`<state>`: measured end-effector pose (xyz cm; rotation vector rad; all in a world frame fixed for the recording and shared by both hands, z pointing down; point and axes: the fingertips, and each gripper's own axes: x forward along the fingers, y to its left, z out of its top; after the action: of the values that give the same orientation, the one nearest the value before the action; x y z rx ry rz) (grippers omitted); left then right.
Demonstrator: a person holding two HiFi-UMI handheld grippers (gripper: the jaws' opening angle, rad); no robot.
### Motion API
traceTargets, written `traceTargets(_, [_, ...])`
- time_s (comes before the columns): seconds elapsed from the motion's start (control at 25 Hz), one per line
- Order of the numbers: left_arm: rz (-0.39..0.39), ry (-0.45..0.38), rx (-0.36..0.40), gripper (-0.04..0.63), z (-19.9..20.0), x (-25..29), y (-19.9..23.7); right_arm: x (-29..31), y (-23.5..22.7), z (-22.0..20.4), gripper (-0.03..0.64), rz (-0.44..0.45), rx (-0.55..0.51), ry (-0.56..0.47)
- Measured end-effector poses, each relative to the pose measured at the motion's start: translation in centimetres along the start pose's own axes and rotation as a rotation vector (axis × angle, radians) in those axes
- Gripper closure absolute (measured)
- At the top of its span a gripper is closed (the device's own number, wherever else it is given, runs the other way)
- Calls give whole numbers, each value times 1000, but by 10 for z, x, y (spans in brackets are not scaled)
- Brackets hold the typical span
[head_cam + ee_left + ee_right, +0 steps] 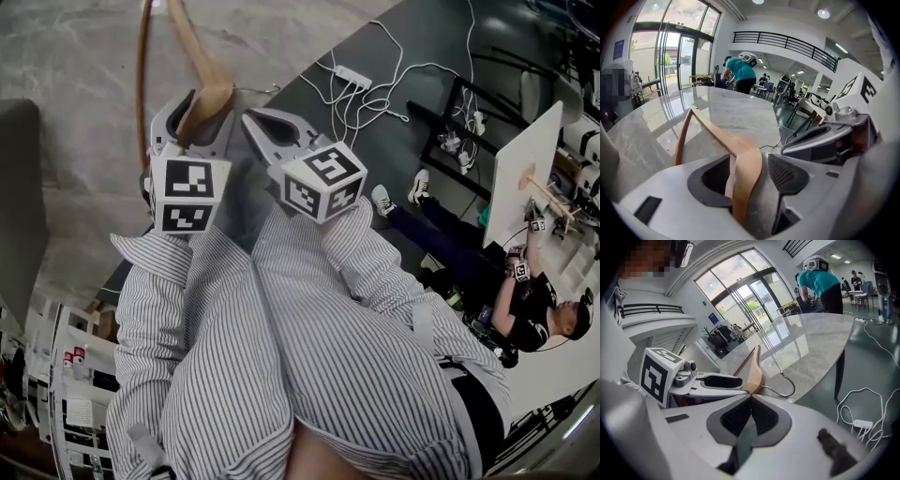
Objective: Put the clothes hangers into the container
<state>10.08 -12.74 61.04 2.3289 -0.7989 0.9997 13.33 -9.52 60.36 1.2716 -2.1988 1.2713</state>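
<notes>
- Loosened, the left claw has its jaws spread with the hanger standing in the gap: the right pad is clear of the wood, the left pad is just beside it, and nothing is pinched
- With no squeeze on it, the hanger is probably being carried by the marble table rather than by the claw, which looks like a slack hold for setting down or taking a new bite
- Pointing down toward the table edge, the right claw has its jaw tips pressed together on nothing; it sits just beside the left claw, near the hanger but not touching it, seemingly waiting its turn
- In the head view the two claws sit side by side in front of the person's striped sleeves, the hanger rising out of the left one
- Pale brown wood makes up the hanger: a broad curved shoulder, tapering arms and a thin lower bar that closes the triangle
- Its bent wire hook lies toward the table edge
- No view shows a container clearly, so the hanger is not yet in one
</notes>
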Motion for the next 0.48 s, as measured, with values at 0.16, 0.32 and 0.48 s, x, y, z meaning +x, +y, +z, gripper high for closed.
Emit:
traceTargets(0.16, [18, 31, 25, 351, -3, 7, 1, 1, -1, 0, 603, 8, 8, -9])
traceTargets(0.32, [12, 61, 42, 351, -8, 16, -2, 1, -5, -4, 603, 2, 18, -6])
traceTargets(0.48, [35, 72, 40, 353, -10, 17, 2, 0, -8, -8, 603, -6, 21, 1])
